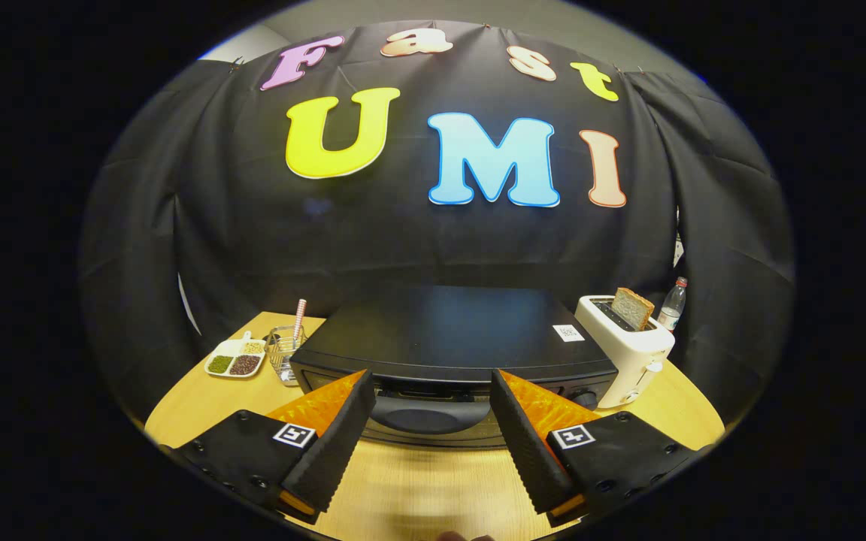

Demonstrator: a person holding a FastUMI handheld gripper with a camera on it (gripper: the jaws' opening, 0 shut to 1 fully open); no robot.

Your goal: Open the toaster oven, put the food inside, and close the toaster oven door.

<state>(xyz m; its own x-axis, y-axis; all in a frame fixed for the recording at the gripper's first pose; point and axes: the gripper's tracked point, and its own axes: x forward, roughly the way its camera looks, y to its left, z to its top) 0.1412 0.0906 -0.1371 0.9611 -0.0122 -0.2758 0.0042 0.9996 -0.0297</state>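
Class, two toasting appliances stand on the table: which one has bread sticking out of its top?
The white pop-up toaster, right of the black toaster oven. The oven's top is bare and flat; the open gripper faces its closed door.

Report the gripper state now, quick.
Gripper: jaws open, holding nothing, spread either side of the toaster oven door handle, not touching it.

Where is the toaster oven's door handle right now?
In the gripper view, the dark curved door handle sits on the black toaster oven's front, just beyond the open gripper and between its fingers.
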